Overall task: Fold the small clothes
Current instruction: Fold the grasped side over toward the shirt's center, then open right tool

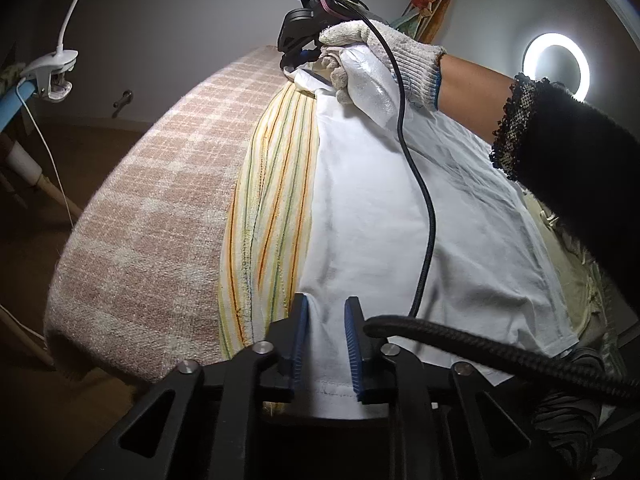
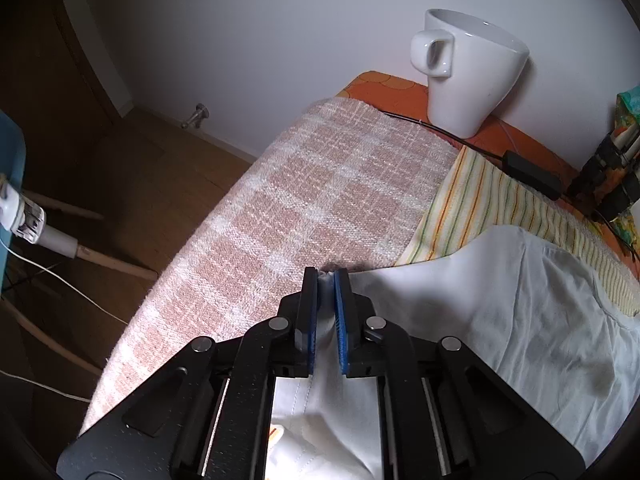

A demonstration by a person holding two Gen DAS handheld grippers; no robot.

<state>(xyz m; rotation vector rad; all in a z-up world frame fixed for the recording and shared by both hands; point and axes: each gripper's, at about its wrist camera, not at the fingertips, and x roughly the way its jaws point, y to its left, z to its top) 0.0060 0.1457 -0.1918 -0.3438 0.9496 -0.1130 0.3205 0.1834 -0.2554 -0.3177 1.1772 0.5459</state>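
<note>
A white garment (image 1: 400,216) lies spread over a yellow striped cloth (image 1: 272,208) on a pink checked blanket (image 1: 160,208). My left gripper (image 1: 327,308) has its blue pads around the garment's near hem, with a gap between pads and a fold of white cloth between them. My right gripper (image 1: 298,60), held by a gloved hand, pinches the garment's far edge. In the right wrist view that gripper (image 2: 327,276) is shut on a pinch of the white garment (image 2: 500,304), lifting it slightly off the blanket (image 2: 300,208).
A white mug (image 2: 468,68) stands on an orange cloth (image 2: 400,88) at the back by the wall. A black cable and adapter (image 2: 532,172) lie near it. A ring light (image 1: 556,66) glows at right. A clip lamp (image 1: 52,76) and chair legs are left.
</note>
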